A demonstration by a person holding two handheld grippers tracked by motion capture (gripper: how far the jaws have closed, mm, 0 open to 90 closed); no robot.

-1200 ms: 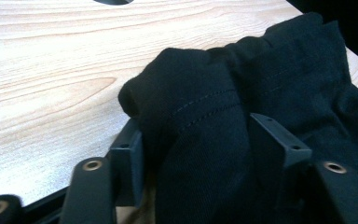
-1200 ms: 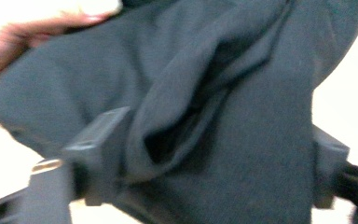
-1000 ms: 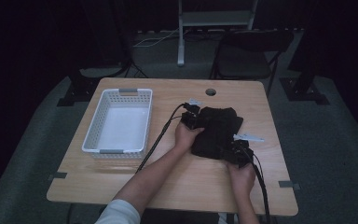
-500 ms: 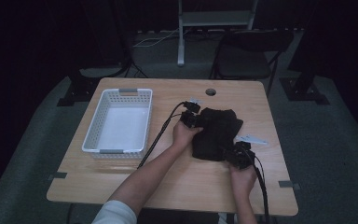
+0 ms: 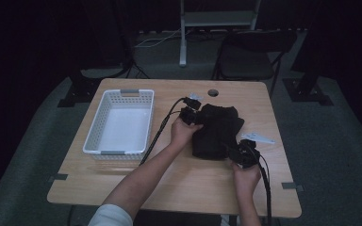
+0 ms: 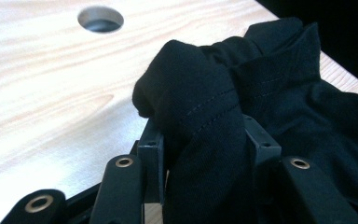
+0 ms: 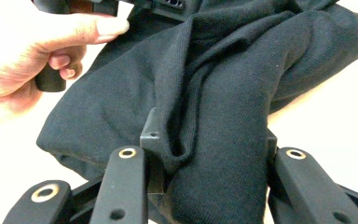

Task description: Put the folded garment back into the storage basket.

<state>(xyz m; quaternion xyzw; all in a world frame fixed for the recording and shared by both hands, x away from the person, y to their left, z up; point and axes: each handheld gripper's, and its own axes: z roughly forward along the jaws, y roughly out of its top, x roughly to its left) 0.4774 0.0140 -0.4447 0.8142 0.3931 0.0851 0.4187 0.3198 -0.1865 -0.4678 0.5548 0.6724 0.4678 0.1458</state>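
A black garment (image 5: pixel 217 132) lies crumpled on the wooden table (image 5: pixel 179 188), right of centre. My left gripper (image 5: pixel 194 117) sits at the garment's far left corner. In the left gripper view its jaws have just closed on a bunched fold of the black cloth (image 6: pixel 205 107), which is raised slightly off the wood. At the near right edge, my right gripper (image 5: pixel 239 151) has likewise just closed its jaws on a thick fold of the fabric (image 7: pixel 223 84). The person's other hand (image 7: pixel 37 51) appears beyond the cloth in the right gripper view.
A white slotted basket (image 5: pixel 120 125) with nothing in it stands on the table's left half. A round cable hole (image 5: pixel 213 92) is in the tabletop behind the garment. A dark chair (image 5: pixel 245 61) stands past the far edge. Cables trail from both grippers toward the person.
The left gripper has risen a little, taking the garment's far left corner up with it. The right hand has stayed about where it was at the near edge.
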